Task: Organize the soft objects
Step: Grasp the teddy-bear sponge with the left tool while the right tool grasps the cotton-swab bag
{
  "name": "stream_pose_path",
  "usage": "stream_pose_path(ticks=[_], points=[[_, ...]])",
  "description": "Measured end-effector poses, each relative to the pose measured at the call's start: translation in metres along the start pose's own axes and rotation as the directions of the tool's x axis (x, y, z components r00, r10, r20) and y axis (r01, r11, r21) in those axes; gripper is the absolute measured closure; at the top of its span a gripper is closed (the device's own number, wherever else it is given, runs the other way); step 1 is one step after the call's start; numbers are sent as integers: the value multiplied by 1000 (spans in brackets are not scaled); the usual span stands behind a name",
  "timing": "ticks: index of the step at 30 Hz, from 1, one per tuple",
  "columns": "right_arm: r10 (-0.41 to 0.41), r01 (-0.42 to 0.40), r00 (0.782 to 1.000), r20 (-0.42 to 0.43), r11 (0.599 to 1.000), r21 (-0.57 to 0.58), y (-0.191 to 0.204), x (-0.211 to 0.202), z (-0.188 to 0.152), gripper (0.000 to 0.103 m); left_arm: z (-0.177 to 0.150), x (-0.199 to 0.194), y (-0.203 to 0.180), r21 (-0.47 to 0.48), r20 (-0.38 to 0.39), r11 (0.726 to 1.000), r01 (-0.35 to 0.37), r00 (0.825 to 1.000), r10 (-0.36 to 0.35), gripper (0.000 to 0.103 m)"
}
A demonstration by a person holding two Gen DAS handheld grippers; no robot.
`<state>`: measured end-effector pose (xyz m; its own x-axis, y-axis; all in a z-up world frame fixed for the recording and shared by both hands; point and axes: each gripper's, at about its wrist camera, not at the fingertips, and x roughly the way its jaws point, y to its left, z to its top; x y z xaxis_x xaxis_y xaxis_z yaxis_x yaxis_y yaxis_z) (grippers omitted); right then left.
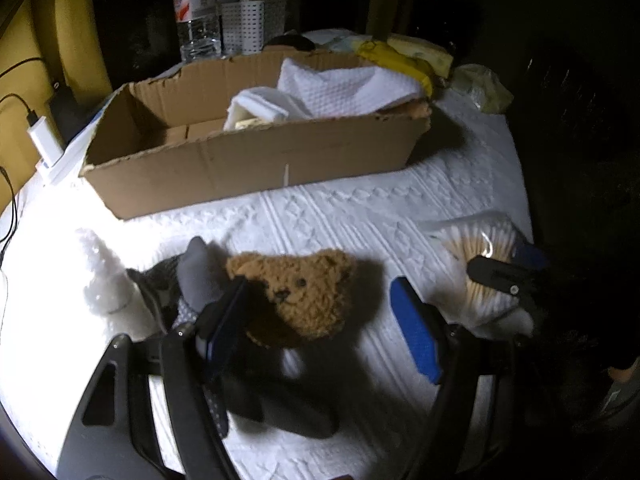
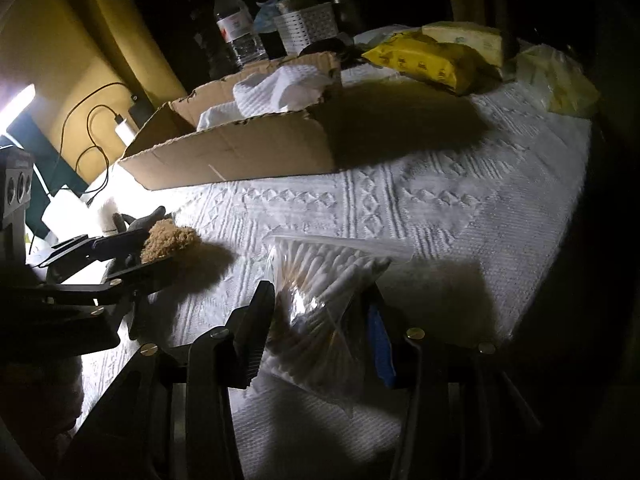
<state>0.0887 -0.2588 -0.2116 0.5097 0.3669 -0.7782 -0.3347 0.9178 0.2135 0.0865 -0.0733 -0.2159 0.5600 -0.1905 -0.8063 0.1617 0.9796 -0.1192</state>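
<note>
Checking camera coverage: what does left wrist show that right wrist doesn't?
Left wrist only: the teddy bear's face, between the open left tongs, and a small white bottle.
Right wrist only: the right tongs around the cotton swab bag, and the lamp glare at left.
Both: cardboard box, white towels, water bottle, white bedspread.

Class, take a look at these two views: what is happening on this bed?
A person is tidying soft items with two hand-held grippers. The left gripper has its jaws open around a brown teddy bear lying on the white bedspread. The right gripper is clamped on a clear bag of cotton swabs. Behind them, a cardboard box already holds white towels.
</note>
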Motion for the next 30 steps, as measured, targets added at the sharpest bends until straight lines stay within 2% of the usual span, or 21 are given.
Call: stream_pose_path(ticks=[9,13,19,22,25,30], points=[[18,-18,1000,5,1000,12,-7,1,3,56,5,10,13,-15,-28,999,-42,999,42,30],[20,-20,1000,5,1000,15,-7,1,3,56,7,15,9,9,-39,998,-66,997,66,30],[18,-19,1000,7,1000,17,-9,1,4,56,6,15,11,18,-31,999,-30,999,31,31],[18,-18,1000,10,1000,15,-7,0,5,56,5,9,10,17,-22,1000,-11,1000,11,43],[18,-19,1000,17,1000,13,-6,-2,6,57,5,2,9,9,-14,1000,27,1000,-27,49],[18,-18,1000,24,1000,7,-4,-6,7,58,6,-10,-5,56,9,996,67,998,-67,50]])
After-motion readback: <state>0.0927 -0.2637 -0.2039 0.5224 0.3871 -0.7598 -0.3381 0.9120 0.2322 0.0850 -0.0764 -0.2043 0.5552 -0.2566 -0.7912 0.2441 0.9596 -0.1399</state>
